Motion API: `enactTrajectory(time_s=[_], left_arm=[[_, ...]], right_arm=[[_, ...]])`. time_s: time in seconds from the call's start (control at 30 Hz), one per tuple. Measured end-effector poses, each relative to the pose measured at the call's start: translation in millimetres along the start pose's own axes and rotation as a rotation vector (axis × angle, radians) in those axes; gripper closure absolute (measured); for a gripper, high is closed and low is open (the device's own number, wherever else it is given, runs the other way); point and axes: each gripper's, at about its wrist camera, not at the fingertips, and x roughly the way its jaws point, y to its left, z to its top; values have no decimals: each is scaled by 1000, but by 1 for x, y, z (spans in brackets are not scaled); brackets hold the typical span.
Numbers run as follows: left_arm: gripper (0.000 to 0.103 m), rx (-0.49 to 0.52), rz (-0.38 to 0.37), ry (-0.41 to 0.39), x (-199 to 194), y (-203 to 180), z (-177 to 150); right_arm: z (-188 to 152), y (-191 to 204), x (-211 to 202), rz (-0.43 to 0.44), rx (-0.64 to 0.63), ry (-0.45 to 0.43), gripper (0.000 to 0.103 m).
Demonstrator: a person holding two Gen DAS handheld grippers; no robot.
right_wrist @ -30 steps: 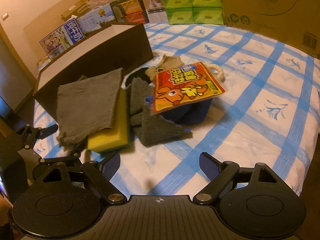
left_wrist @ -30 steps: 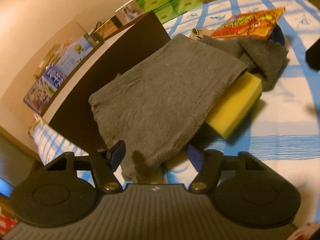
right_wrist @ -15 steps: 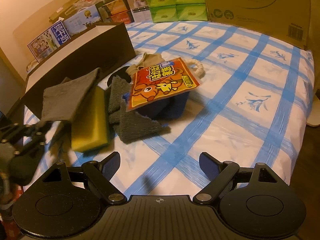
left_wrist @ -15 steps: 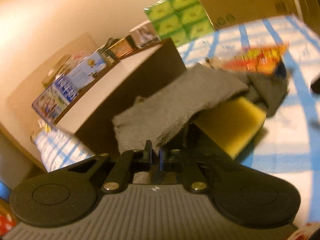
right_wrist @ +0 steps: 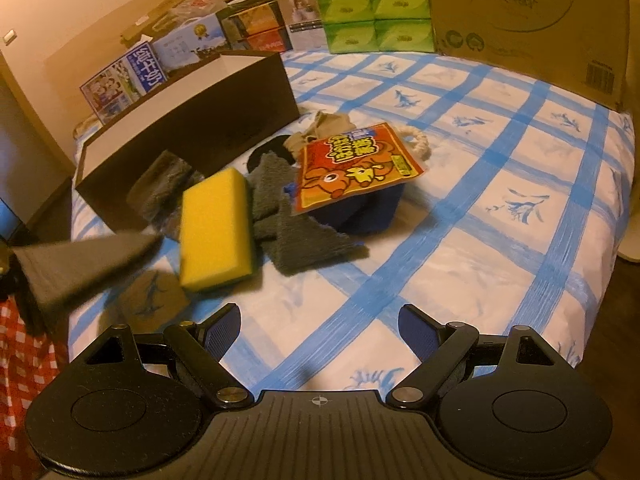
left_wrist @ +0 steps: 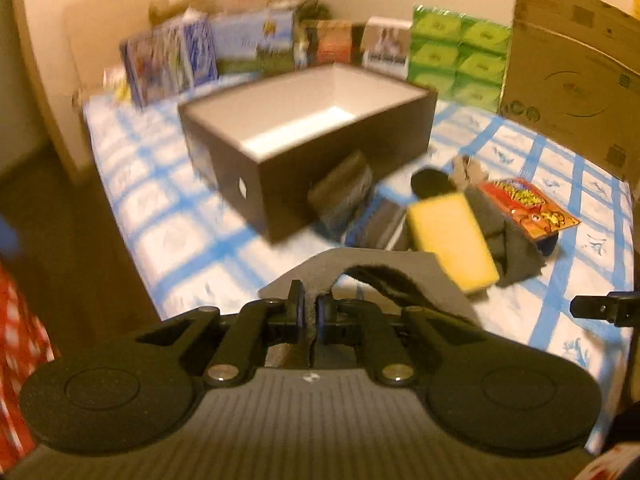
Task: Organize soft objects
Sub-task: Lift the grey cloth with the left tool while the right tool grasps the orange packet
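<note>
Nearest to me, my left gripper (left_wrist: 308,314) is pinched tight on a corner of the flat grey fleece cloth (left_wrist: 372,276), its 2 fingers almost meeting with only the fabric between them. That cloth hangs lifted above the blue-and-white checked bedsheet (right_wrist: 500,248), and in my right wrist view it shows as a blurred grey wedge at the left edge. My right gripper (right_wrist: 320,330) hovers low over the sheet with its 2 blue-padded fingers spread wide and nothing between them.

Just beyond, the yellow rectangular sponge (right_wrist: 216,228) lies on the sheet, with another crumpled grey fleece cloth (right_wrist: 296,228) touching its right side. A third grey cloth (right_wrist: 160,184) sits bunched between the sponge and the box wall. To the right of the crumpled cloth, an orange-red printed snack packet (right_wrist: 352,166) rests on top of a dark blue soft object (right_wrist: 360,212). Behind the packet I see a beige fabric lump (right_wrist: 324,128) and a cream rope ring (right_wrist: 416,140).

Farther left stands the dark brown open-topped box with a white interior (left_wrist: 312,116). Along the far edge sit colourful cartons (right_wrist: 124,80), stacked green tissue packs (right_wrist: 372,4) and a large cardboard box (right_wrist: 528,16).
</note>
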Motion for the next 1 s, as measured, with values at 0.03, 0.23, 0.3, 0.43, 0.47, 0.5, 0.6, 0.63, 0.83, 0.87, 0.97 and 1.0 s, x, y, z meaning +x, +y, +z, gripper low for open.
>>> enactTrajectory(time_s=[0.03, 0.23, 0.3, 0.43, 0.47, 0.5, 0.6, 0.63, 0.83, 0.87, 0.97, 1.0], left_arm=[[93, 4, -12, 22, 6, 0, -2], [85, 64, -16, 100, 40, -12, -16], [85, 100, 0, 103, 47, -17, -18], [95, 109, 10, 77, 47, -17, -19], [96, 104, 16, 58, 43, -16, -18], [96, 93, 18, 44, 40, -14, -16], [97, 44, 15, 13, 30, -4, -6], [97, 32, 18, 2, 28, -1, -3], [97, -24, 55, -21, 23, 12, 13], [97, -33, 58, -19, 24, 15, 14], [97, -64, 80, -14, 25, 24, 15], [97, -73, 90, -10, 26, 27, 16]], right_arm=[[-1, 1, 0, 2, 0, 1, 17], [-6, 3, -1, 0, 0, 17, 17], [-7, 2, -1, -3, -1, 20, 17], [-7, -1, 1, -10, -1, 19, 17], [-6, -2, 2, -10, 0, 15, 17], [-5, -3, 2, -11, 3, 8, 17], [0, -9, 1, -11, 17, -25, 17], [3, -11, 1, -9, 24, -41, 17], [28, -30, 1, 23, 84, -141, 21], [33, -36, 4, 37, 116, -151, 25], [45, -55, 15, 69, 203, -171, 33], [49, -62, 20, 76, 235, -177, 34]])
